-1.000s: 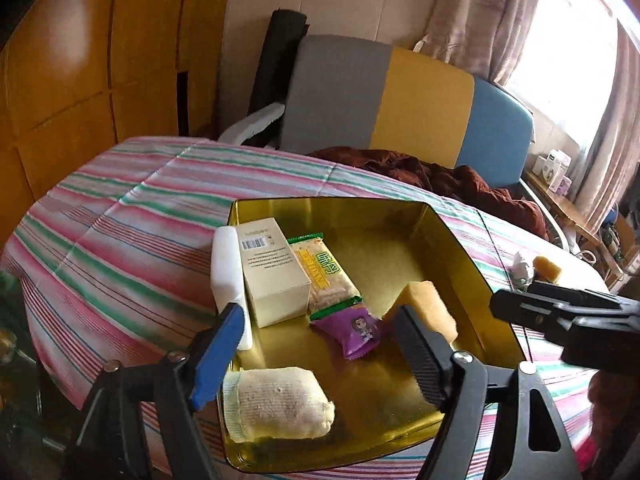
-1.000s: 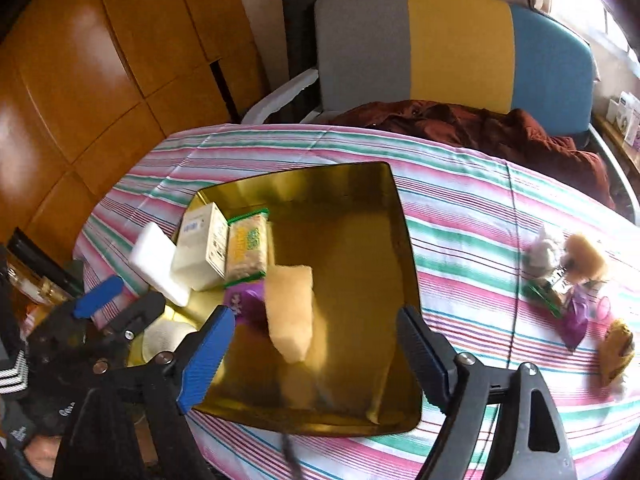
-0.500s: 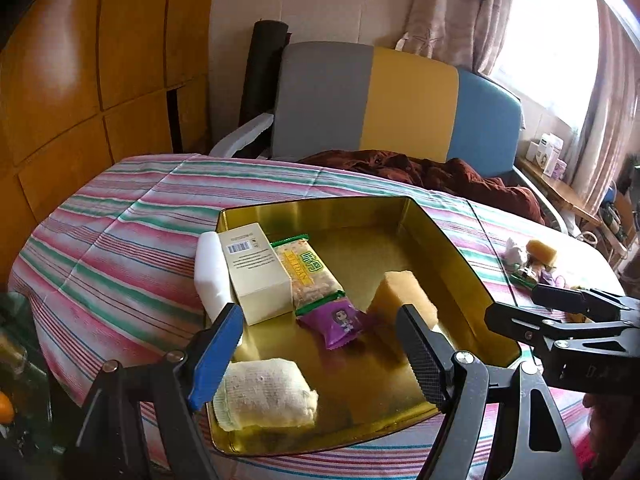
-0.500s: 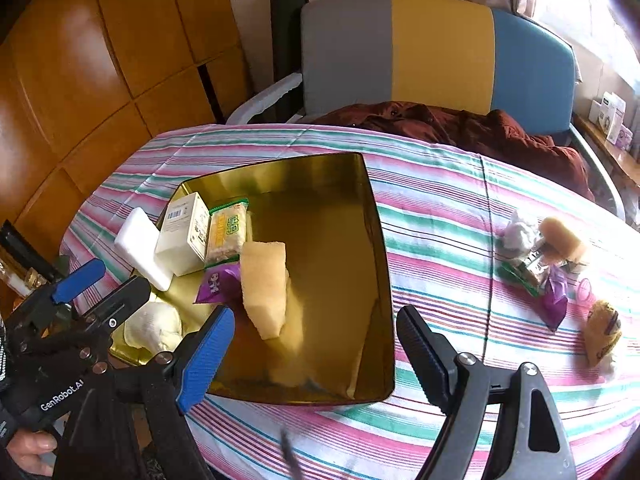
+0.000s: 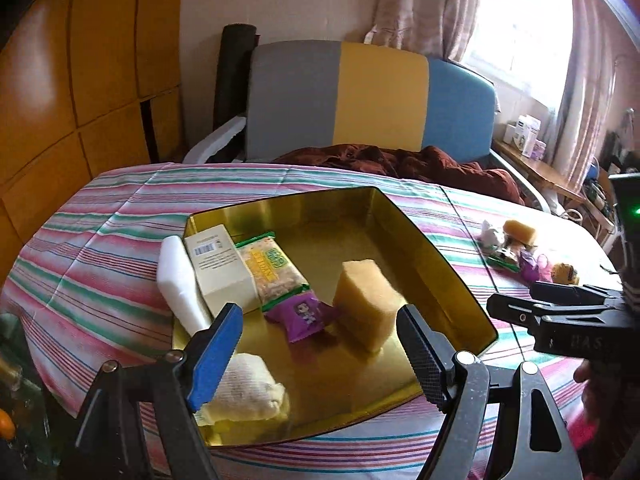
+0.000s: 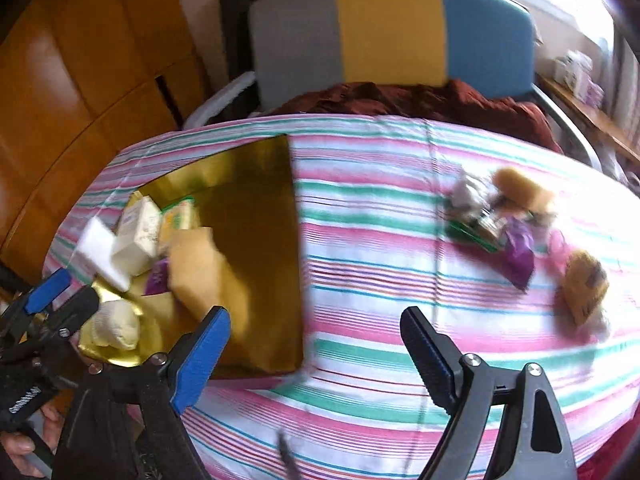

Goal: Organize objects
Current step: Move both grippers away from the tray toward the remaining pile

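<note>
While its jaws stand spread with nothing between them, the left claw [image 5: 318,344] hangs over the near edge of a shallow gold metal tray [image 5: 436,256] on the table [image 5: 100,248] with the pink, green and white striped cloth. Just past its blue finger pad lies a cream knitted roll [image 5: 250,386] in the tray's near corner. Beyond that sit a purple candy wrapper [image 5: 302,318] and a yellow sponge block [image 5: 366,302], close together on the tray floor. Farther along the left wall lie a green-edged snack packet [image 5: 274,270], a cream cardboard box [image 5: 220,266] and a white bar [image 5: 178,280] propped on the rim, side by side.

The right claw [image 6: 316,348] is likewise spread and empty, held over the striped cloth just right of the tray [image 6: 260,184]. Well apart to the right, a small heap lies on the cloth: a tan sponge piece [image 6: 522,192], a purple wrapper [image 6: 520,254] and a brown-and-yellow lump [image 6: 586,286], all blurred.
</note>
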`<state>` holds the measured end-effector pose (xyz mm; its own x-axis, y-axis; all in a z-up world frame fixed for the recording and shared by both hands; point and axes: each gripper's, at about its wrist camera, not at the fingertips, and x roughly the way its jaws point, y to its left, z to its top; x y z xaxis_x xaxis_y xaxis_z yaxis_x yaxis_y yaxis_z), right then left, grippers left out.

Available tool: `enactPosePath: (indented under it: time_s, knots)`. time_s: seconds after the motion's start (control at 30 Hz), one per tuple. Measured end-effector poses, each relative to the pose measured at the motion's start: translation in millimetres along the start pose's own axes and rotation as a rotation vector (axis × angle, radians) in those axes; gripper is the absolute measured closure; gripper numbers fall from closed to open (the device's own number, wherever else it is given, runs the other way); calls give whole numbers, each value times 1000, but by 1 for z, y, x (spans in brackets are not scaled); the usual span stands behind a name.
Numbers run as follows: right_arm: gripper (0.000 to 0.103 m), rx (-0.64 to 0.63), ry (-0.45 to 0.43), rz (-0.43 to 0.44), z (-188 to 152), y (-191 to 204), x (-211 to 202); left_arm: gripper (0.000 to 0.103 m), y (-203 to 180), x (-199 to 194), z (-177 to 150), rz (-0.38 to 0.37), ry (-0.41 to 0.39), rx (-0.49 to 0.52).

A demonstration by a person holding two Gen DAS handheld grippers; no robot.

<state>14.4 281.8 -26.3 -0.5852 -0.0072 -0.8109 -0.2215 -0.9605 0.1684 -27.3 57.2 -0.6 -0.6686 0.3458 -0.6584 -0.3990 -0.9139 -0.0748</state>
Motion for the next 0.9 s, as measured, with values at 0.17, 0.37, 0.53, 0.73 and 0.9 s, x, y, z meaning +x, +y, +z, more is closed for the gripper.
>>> enactPosePath:
  time_s: [0.17, 0.37, 0.53, 0.73, 0.9]
  knots:
    - [15, 106, 10, -47, -6, -44, -1, 22, -9, 3, 0, -29, 7, 22]
    - [15, 270, 8, -127, -11, -114, -14, 22, -21, 8, 1, -52, 26, 47]
    - [15, 446, -30, -199, -15, -185, -38, 22, -33, 11, 3, -75, 33, 76]
    - [14, 676, -68, -251, -20, -267, -54, 22, -48, 16, 6, -108, 50, 107]
    - [14, 716, -88, -234, -6, -294, -53, 22, -68, 19, 11, -140, 57, 151]
